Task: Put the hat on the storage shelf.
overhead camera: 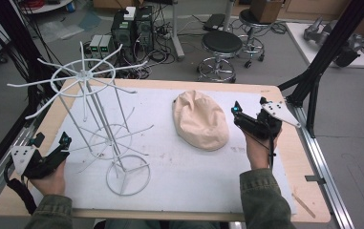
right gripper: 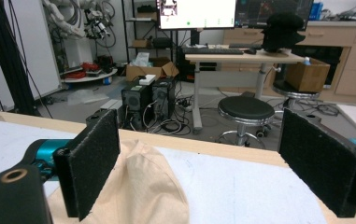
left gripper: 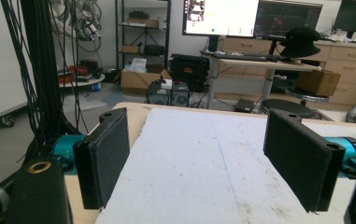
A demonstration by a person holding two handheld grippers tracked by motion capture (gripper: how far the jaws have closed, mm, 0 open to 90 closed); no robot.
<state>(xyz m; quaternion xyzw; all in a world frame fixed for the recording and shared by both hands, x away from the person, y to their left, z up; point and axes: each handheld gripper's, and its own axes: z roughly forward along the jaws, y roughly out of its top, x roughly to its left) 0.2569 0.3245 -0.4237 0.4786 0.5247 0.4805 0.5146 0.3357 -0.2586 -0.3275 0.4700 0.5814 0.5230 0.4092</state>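
A beige cap (overhead camera: 201,119) lies crown up on the white mat (overhead camera: 194,176), right of centre. My right gripper (overhead camera: 250,106) is held just right of the cap, open, jaws pointing away from the person. In the right gripper view the cap (right gripper: 138,186) sits low and left, partly behind the left pad (right gripper: 91,163), and the right gripper (right gripper: 203,140) holds nothing. A white wire hat rack (overhead camera: 85,74) stands on the mat's left half on a ring base (overhead camera: 128,174). My left gripper (overhead camera: 51,140) hovers at the table's left edge, open; in its own view the left gripper (left gripper: 199,140) frames bare mat.
The wooden table (overhead camera: 284,143) shows bare strips past the mat's edges. A black frame post (overhead camera: 313,81) rises at the far right corner. Beyond the far edge are a black stool (overhead camera: 221,45) and computer boxes with cables (overhead camera: 132,28) on the floor.
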